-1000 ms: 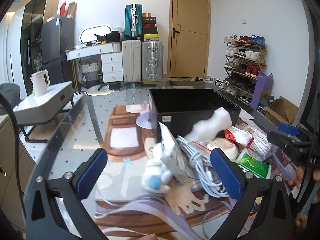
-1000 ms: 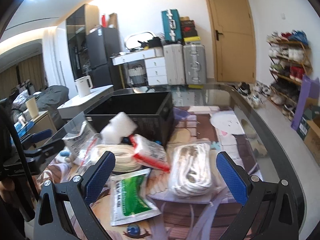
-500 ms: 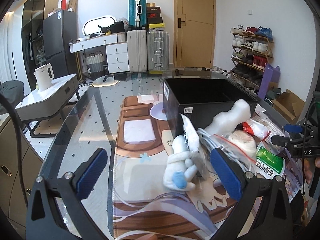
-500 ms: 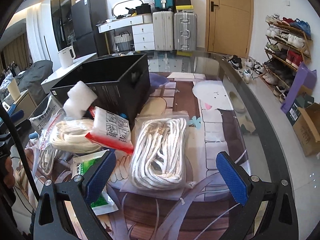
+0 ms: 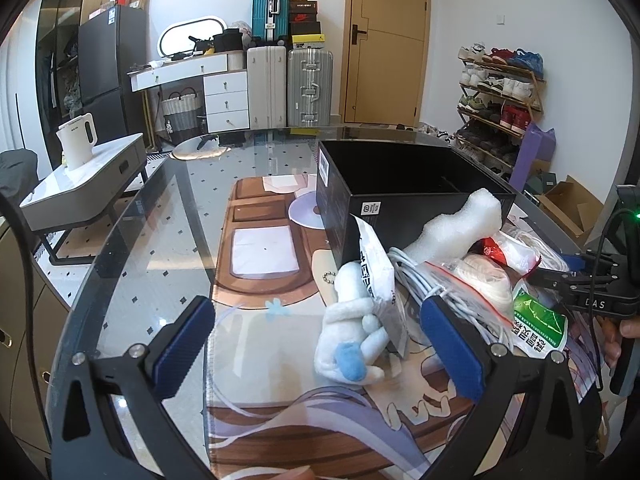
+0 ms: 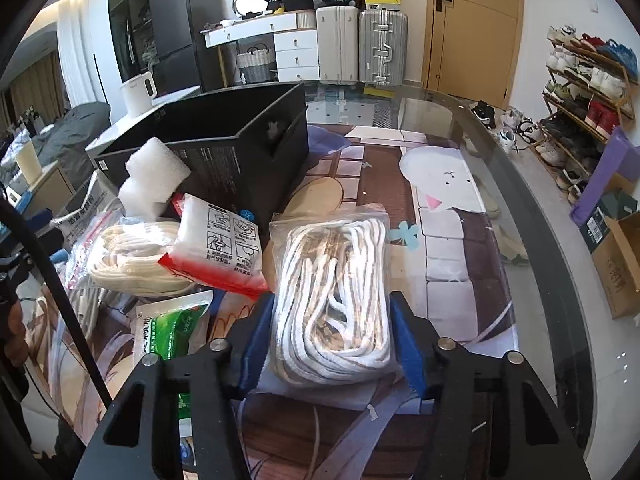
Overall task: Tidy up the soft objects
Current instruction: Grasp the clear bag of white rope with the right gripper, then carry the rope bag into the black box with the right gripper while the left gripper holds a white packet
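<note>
Right wrist view: the right gripper (image 6: 332,340) is closing its blue pads on the near end of the clear bag of white rope (image 6: 334,300), whose long side points away toward the table's far edge. The left gripper (image 5: 320,344) hangs open, farther off.

Glossy glass table (image 6: 532,240), matt black box (image 6: 224,160) (cardboard, seemingly), shiny clear-plastic rope bag (image 6: 332,284).

White rope (image 6: 334,300), black box (image 6: 240,160), blue-eared white plush (image 5: 352,340).
</note>
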{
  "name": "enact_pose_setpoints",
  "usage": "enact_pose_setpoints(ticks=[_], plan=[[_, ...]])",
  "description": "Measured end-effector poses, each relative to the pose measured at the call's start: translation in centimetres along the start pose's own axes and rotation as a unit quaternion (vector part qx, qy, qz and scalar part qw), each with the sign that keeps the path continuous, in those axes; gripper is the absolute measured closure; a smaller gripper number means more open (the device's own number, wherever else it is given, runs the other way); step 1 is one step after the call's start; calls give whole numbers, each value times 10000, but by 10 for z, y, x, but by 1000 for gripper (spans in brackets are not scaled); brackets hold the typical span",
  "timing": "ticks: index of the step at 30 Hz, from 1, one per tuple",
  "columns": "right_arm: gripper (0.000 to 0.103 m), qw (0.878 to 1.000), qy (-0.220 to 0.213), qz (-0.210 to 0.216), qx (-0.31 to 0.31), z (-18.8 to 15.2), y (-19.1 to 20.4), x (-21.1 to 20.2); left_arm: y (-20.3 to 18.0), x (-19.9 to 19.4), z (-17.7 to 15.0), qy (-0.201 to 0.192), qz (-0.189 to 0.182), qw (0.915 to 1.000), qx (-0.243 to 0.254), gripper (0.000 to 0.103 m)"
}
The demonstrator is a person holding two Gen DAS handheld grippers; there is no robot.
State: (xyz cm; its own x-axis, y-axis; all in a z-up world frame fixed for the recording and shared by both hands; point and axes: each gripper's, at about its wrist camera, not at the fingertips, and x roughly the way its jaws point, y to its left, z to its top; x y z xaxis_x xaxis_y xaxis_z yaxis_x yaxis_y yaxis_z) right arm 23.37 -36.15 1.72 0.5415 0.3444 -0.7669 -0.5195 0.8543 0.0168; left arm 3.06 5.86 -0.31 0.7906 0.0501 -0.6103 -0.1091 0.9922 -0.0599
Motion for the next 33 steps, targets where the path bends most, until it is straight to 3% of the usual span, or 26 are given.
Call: enact_pose_setpoints(ticks=[8, 11, 13, 15, 21, 26, 27, 33], plan=[[57, 9989, -443, -115, 84, -7, -1, -21, -5, 5, 4, 69, -25, 10000, 32, 0], [57, 9977, -640, -178, 130, -9, -3, -30, -4, 11, 6, 186, -240, 9995, -95, 3], [57, 9968, -759, -147, 180, -8, -6, -35, -6, 13, 6, 248, -306, 9992, -87, 14], [57, 9963, -829, -144, 198, -7, -7, -40, -9, 16, 7, 337, -268, 9991, -37, 17], [57, 9956, -913, -65, 201, -10, -7, -47, -17, 20, 6, 446, -528, 9976, -23, 54], [57, 9953, -960, -21, 140, -10, -4, -49, -22, 14, 6, 350, -608, 9975, 4, 71], [57, 9952, -972, -22, 128, -10, -2, -50, -21, 13, 6, 323, -649, 9974, -18, 81], [57, 9936, -1131, 40, 43, -10, 5, -57, -20, 7, 7, 227, -731, 9970, -74, 95]])
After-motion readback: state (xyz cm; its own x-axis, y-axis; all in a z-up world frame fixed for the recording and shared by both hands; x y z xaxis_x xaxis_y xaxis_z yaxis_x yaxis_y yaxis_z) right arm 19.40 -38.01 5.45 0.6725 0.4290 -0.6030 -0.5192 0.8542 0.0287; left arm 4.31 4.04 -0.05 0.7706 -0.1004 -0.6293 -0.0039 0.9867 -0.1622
